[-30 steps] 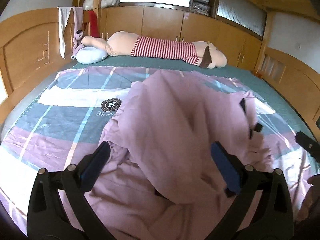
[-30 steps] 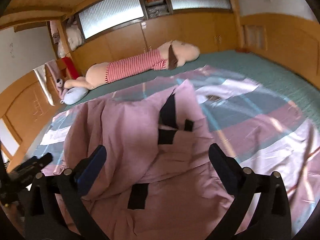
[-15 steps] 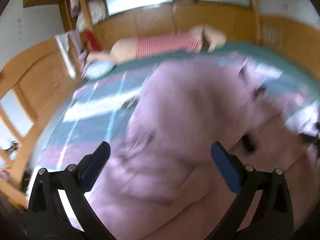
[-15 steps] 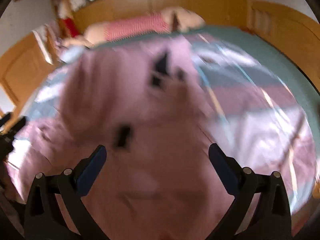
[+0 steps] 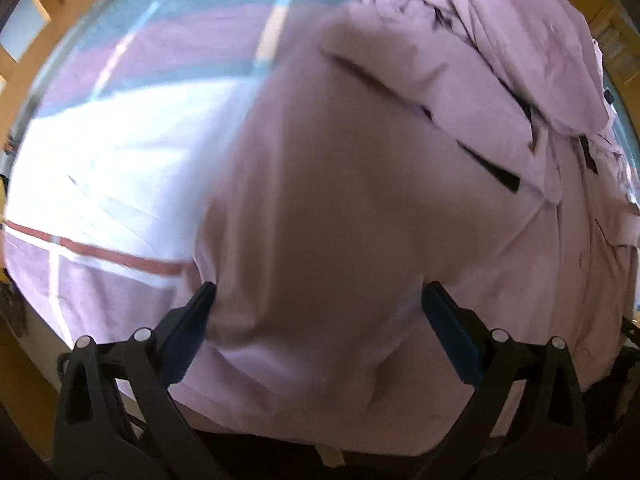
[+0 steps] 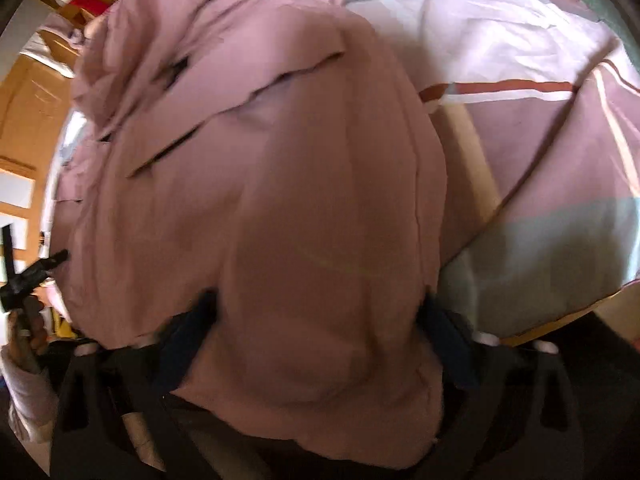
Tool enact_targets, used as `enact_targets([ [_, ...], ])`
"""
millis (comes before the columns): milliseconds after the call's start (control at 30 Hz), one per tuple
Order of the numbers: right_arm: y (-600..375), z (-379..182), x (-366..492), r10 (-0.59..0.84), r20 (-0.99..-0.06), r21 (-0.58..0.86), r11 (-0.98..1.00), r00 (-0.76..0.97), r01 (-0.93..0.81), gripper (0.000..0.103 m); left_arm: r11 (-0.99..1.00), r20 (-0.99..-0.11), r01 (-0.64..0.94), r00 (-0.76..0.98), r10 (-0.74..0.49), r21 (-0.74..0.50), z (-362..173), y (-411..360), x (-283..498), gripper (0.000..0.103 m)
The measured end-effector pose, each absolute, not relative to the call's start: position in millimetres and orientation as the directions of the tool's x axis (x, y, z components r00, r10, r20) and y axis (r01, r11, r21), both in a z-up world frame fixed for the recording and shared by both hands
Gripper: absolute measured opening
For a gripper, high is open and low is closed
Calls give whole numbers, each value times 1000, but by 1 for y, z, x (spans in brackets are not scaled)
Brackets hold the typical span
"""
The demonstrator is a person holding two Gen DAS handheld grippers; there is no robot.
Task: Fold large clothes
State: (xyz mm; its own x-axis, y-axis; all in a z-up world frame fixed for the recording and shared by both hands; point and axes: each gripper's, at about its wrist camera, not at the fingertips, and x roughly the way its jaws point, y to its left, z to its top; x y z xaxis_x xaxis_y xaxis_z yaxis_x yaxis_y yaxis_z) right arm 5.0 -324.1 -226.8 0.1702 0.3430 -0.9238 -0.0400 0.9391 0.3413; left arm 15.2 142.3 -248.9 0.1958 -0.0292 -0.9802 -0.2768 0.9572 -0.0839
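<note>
A large pink garment (image 5: 360, 184) with black trim lies rumpled on the bed and fills both views; in the right wrist view (image 6: 280, 184) its near hem hangs over the bed's front edge. My left gripper (image 5: 318, 304) is open, its jaws wide apart with the garment's near edge bulging between them. My right gripper (image 6: 320, 312) is open too, with the garment's hem between its blue pads (image 6: 444, 336). Neither is closed on the cloth. The left gripper's handle and a hand (image 6: 24, 320) show at the far left of the right wrist view.
The garment lies on a plaid bedspread (image 5: 120, 152) in pink, white and grey-blue, which also shows in the right wrist view (image 6: 540, 128). Wooden bed frame and panels (image 6: 28, 104) stand at the left. The bed's front edge (image 6: 560, 320) is just below the right gripper.
Both grippers have dropped and tilted down towards the garment's near edge, from a view across the whole bed. Both stayed open.
</note>
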Motion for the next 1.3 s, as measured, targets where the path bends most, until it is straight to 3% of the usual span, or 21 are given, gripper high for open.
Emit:
enact_targets([
  [33, -323, -221, 3, 358, -918, 351, 934, 174, -70, 51, 955, -980, -278, 194, -45, -99, -249, 144, 14, 95],
  [100, -325, -208, 0, 444, -879, 430, 896, 175, -112, 29, 947, -974, -279, 202, -105, -160, -246, 147, 12, 73],
  [133, -326, -203, 1, 475, -862, 460, 880, 176, -119, 26, 944, -970, -276, 209, -127, -183, -244, 148, 11, 68],
  [167, -327, -194, 3, 523, -832, 506, 852, 185, -133, 18, 933, -958, -272, 227, -176, -236, -240, 150, 10, 52],
  [200, -329, -187, 8, 574, -794, 554, 819, 202, -148, 14, 920, -945, -274, 246, -214, -280, -235, 152, 9, 35],
  [300, -339, -152, 24, 751, -586, 718, 656, 306, -234, 11, 791, -808, -254, 386, -444, -556, -210, 171, 6, 20],
  [400, -346, -114, 63, 791, -454, 763, 583, 410, -279, 10, 612, -578, -145, 547, -605, -777, -176, 191, 18, 18],
  [533, -368, -87, 144, 739, -344, 792, 559, 579, -244, 9, 479, -402, -89, 687, -605, -873, -133, 214, 77, 20],
  [567, -376, -90, 172, 713, -334, 815, 547, 617, -191, 9, 425, -369, -103, 702, -610, -899, -134, 220, 94, 27],
  [633, -394, -112, 227, 655, -351, 858, 511, 669, -51, 9, 162, -162, -77, 766, -622, -984, -151, 241, 128, 51],
  [667, -397, -129, 251, 624, -380, 868, 496, 683, 30, 9, 91, -89, -42, 792, -604, -995, -157, 244, 130, 56],
  [700, -401, -148, 272, 596, -418, 867, 488, 686, 105, 9, 71, -64, -30, 832, -551, -997, -161, 247, 130, 64],
  [767, -400, -195, 312, 555, -504, 847, 467, 661, 254, 11, 154, -196, -144, 890, -413, -978, -160, 248, 122, 86],
  [867, -402, -237, 339, 583, -513, 857, 393, 630, 334, 27, 268, -284, -177, 850, -443, -947, -149, 230, 129, 84],
  [1033, -417, -203, 325, 554, -458, 873, 428, 695, 234, 82, 614, -457, -106, 767, -451, -782, -112, 161, 123, 83],
  [1067, -422, -183, 312, 482, -480, 839, 496, 733, 224, 102, 657, -474, -52, 736, -484, -752, -105, 142, 125, 83],
  [1133, -414, -148, 291, 412, -471, 761, 637, 780, 123, 102, 765, -540, 33, 689, -484, -643, -96, 103, 126, 83],
  [1233, -356, -105, 254, 412, -522, 513, 851, 747, -111, 92, 906, -646, 18, 694, -316, -424, -99, 67, 142, 81],
  [1300, -302, -98, 232, 411, -578, 337, 907, 705, -253, 91, 934, -672, 19, 689, -271, -357, -112, 56, 155, 66],
])
